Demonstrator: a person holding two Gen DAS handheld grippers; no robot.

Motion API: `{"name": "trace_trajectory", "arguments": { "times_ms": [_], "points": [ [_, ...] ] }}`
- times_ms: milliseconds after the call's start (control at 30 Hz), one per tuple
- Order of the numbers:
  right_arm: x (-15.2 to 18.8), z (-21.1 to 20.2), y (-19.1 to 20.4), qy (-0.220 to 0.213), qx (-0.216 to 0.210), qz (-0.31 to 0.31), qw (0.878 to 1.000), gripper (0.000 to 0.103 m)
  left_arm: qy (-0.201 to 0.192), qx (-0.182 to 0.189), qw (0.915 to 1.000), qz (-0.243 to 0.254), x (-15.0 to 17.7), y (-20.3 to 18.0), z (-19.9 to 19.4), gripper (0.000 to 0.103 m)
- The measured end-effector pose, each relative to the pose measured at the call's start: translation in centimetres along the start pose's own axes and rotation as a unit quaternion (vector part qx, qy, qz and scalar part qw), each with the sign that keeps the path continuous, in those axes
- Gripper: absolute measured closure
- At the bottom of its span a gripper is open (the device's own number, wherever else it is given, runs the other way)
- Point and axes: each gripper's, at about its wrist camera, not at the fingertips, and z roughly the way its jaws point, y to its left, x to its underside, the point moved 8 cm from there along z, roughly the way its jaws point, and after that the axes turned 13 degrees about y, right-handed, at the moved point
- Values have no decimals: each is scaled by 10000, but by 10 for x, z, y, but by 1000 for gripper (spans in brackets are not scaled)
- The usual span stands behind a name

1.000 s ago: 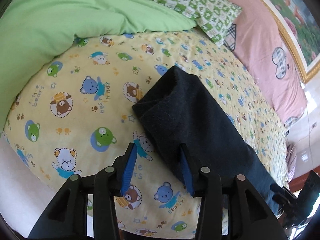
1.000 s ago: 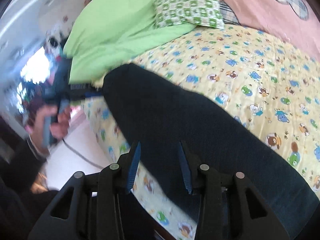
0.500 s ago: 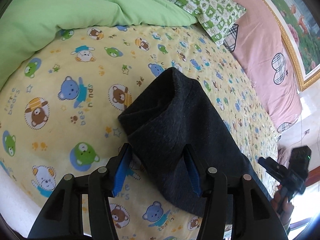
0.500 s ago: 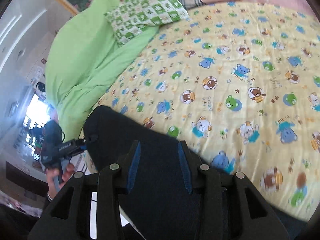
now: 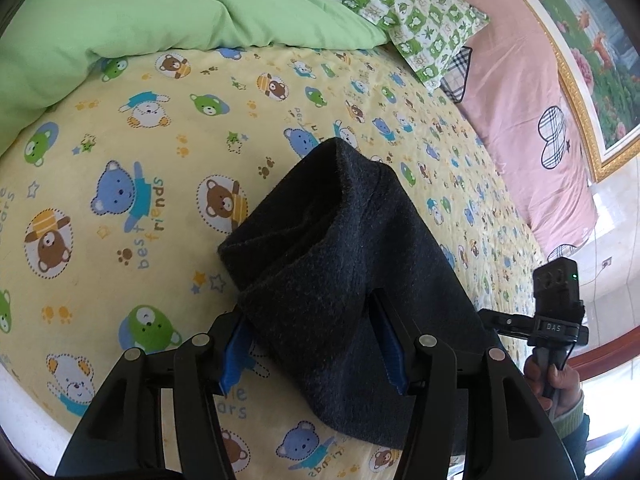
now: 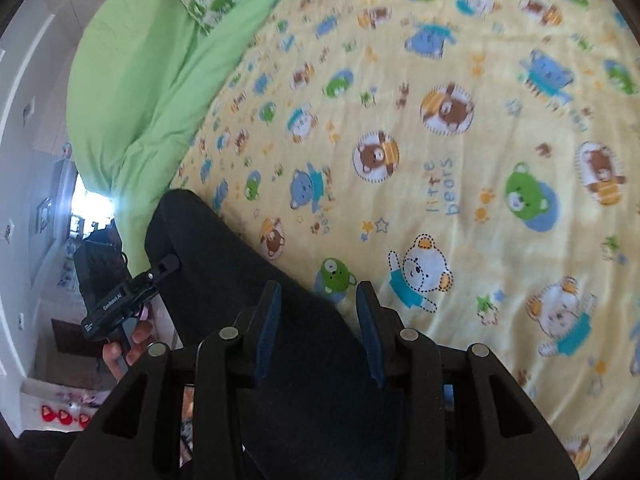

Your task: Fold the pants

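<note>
Bedsheet [image 5: 160,152]: yellow, printed with cartoon bears; it covers the bed and carries everything else.
Duvet [image 5: 120,12]: plain green, bunched along the far edge of the bedsheet.
Headboard [image 5: 532,128]: pink, padded, with checked heart patches, rising at the end of the bedsheet.
Pants [image 5: 352,264]: dark fleece, lying as a long folded band on the bedsheet near its front edge; the end by the left gripper is doubled over into a thick lump.
Pillow [image 5: 404,12]: green and white checks, at the corner of the bedsheet, between the duvet and the headboard.
Left gripper [image 5: 312,344]: jaws apart and just now widening; the doubled end of the pants sits between the blue pads, which do not squeeze it.
Right gripper [image 6: 316,320]: jaws partly apart above the pants where they meet the bedsheet; nothing gripped.
</note>
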Motion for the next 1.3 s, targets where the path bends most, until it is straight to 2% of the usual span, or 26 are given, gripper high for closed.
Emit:
{"name": "trace_trajectory", "arguments": {
  "times_ms": [167, 200, 233, 300, 333, 400, 533, 600, 667, 800, 867, 967, 1033, 1100, 1167, 1233, 1300],
  "points": [
    [-1, 8, 1, 305, -77, -151, 9994, 64, -142, -74, 9998, 150, -5, -8, 6, 48],
    [1, 8, 3, 314, 64, -267, 9991, 68, -182, -147, 9994, 244, -6, -10, 7, 56],
    [2, 8, 5, 316, 204, -371, 9986, 78, -199, -219, 9990, 337, -5, -13, 8, 72],
    [7, 9, 11, 281, 409, -553, 9972, 82, -253, -210, 9982, 498, -4, -19, 7, 82],
    [10, 8, 15, 196, 566, -693, 9958, 84, -372, -247, 9975, 543, -4, -22, 2, 83],
    [14, 3, 23, -10, 883, -896, 9921, 88, -575, -267, 9961, 617, -2, -28, -10, 84],
    [13, -20, 42, -715, 1503, -1168, 9791, 93, -959, -236, 9925, 725, 2, -38, -41, 84],
    [10, -32, 56, -1099, 1810, -1315, 9684, 96, -1214, -140, 9893, 792, 0, -43, -62, 84],
    [3, -40, 70, -1388, 2115, -1497, 9558, 96, -1428, -202, 9859, 844, -4, -42, -79, 84],
    [-15, -37, 94, -1776, 2496, -1821, 9343, 97, -1461, -325, 9867, 631, -15, -19, -80, 84],
    [-27, -20, 99, -1782, 2658, -1890, 9284, 97, -1368, -454, 9881, 533, -20, -3, -69, 84],
    [-39, 3, 94, -1675, 2672, -1799, 9318, 97, -1110, -548, 9913, 444, -24, 18, -53, 84],
    [-45, 15, 84, -1629, 2659, -1622, 9362, 95, -910, -623, 9932, 387, -22, 28, -43, 79],
    [-46, 19, 74, -1543, 2618, -1398, 9424, 86, -947, -720, 9923, 337, -19, 33, -46, 74],
    [-41, 9, 73, -1689, 2420, -1227, 9476, 81, -1033, -755, 9913, 322, -16, 32, -53, 70],
    [-31, -6, 76, -1870, 2330, -1154, 9473, 79, -1167, -901, 9886, 305, -12, 29, -63, 61],
    [-19, -23, 79, -2047, 2182, -1099, 9478, 70, -1350, -972, 9855, 331, -9, 22, -77, 60]
  ]
}}
